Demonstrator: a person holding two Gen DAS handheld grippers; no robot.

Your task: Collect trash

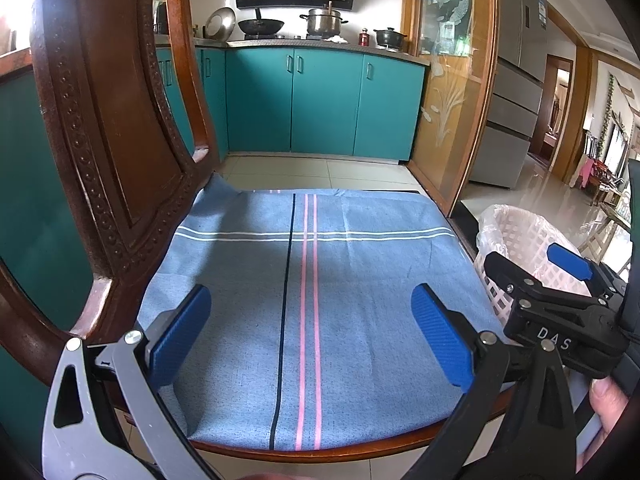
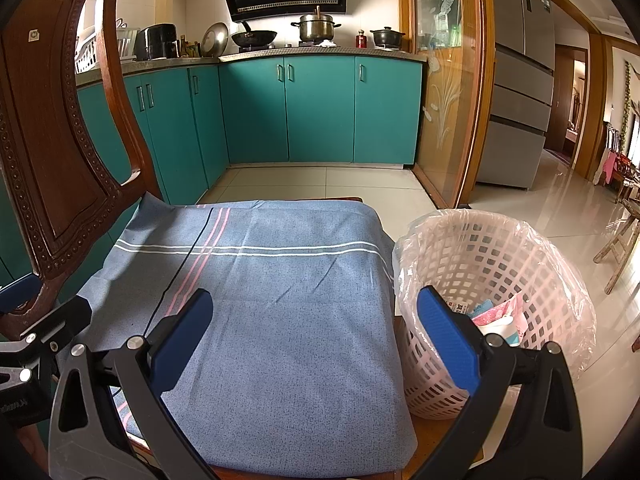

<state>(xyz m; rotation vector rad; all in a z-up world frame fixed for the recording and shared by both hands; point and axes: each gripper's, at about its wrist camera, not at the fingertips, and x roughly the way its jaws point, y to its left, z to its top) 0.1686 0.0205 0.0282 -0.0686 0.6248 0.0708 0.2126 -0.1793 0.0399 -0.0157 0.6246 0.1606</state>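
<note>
A wooden chair holds a blue striped cloth (image 1: 312, 280) over its seat, also in the right wrist view (image 2: 280, 300). No loose trash shows on the cloth. A white lattice basket (image 2: 492, 280) lined with a clear bag stands right of the chair, with pink and blue wrappers (image 2: 500, 316) inside. It also shows in the left wrist view (image 1: 516, 240). My left gripper (image 1: 312, 332) is open and empty above the seat. My right gripper (image 2: 316, 336) is open and empty, its right finger in front of the basket. The right gripper also appears in the left wrist view (image 1: 536, 268).
The carved chair back (image 1: 104, 140) rises at the left. Teal kitchen cabinets (image 1: 320, 100) with pots on the counter stand beyond. A glass sliding door (image 1: 448, 80) and a grey fridge (image 1: 512, 92) are at the right. A wooden stool (image 2: 620, 240) stands on the tiled floor.
</note>
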